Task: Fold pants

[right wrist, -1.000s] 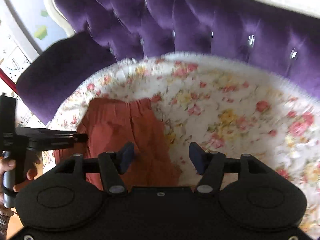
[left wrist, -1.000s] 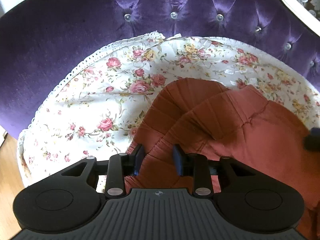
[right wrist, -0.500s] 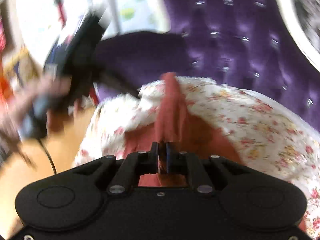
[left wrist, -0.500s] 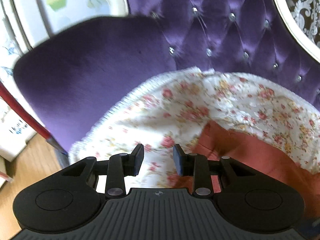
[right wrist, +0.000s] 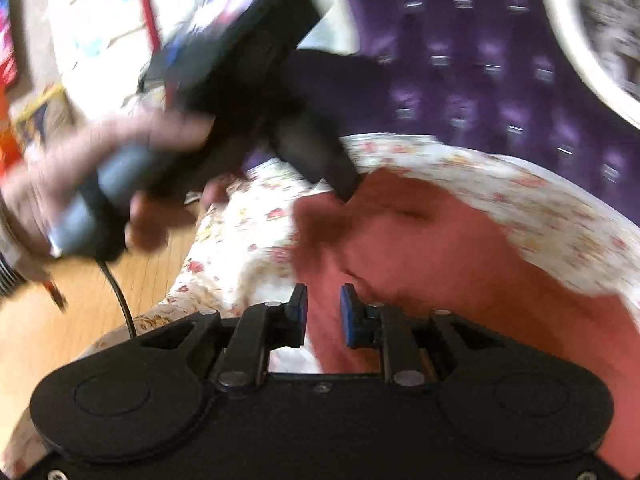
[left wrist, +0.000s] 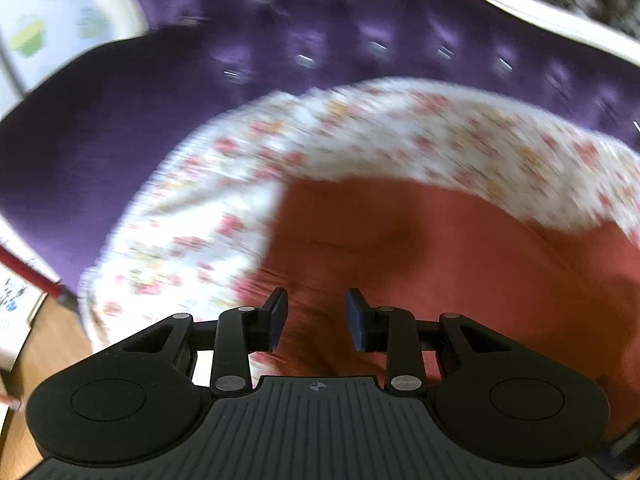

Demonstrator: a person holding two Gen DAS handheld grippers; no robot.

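My right gripper: blue-padded fingers stand a narrow gap apart and have just been opening after a pinch. The rust-red cotton pants show through the gap, but the pads do not press on the cloth. Nothing gripped.

My left gripper: blue pads parted a little wider, gap unchanged through this last moment, hovering over the same pants. Cloth visible between the fingers, no pinch on it that I can see. Frame is motion-blurred.

Pants lie bunched on the white floral seat cover with lace edge, filling the right wrist view from 6 o'clock out to 3 o'clock; a raised fold sits near centre. In the left wrist view they spread from centre toward 4 o'clock.

In the right wrist view, at 10 o'clock, my left hand wraps the grey handle of the other tool; its black finger tip meets the pants' upper edge, contact uncertain in the blur.

Beyond, at 12 to 2 o'clock: purple tufted velvet chair back with crystal buttons. At 8 o'clock: light wooden floor.
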